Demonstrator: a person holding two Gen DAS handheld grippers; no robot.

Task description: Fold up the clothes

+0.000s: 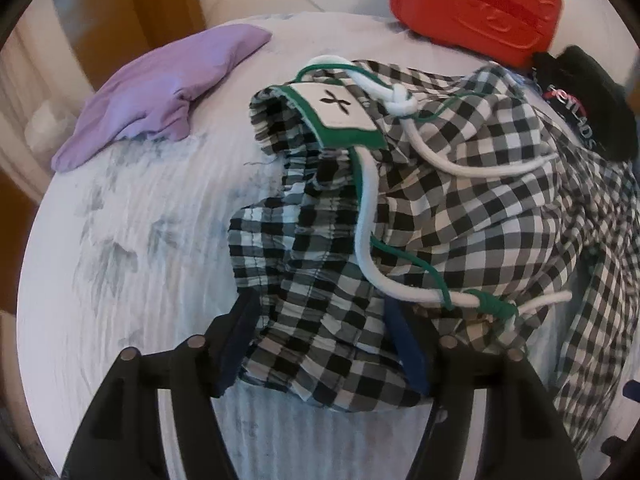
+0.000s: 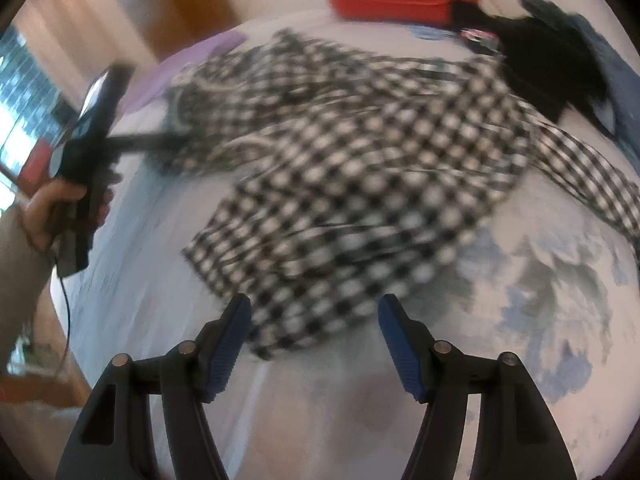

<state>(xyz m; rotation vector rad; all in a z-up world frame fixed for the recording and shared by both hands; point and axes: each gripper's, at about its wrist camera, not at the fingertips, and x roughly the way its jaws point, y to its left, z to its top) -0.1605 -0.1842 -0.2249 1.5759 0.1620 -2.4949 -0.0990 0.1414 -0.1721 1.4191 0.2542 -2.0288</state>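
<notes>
I'm seeing the left gripper standing half open, bunched checked shorts sitting between its fingers, grip unclear. Right gripper is hanging open over the shorts' near edge, blurred. Beyond left: purple cloth ahead-left, red case and black garment far right, all on the white sheet.

A bed under a pale sheet with grey-blue blotches is carrying the laundry: checked shorts are lying crumpled across its middle, a lilac garment near one edge, a black garment and a red case at the far side.
</notes>
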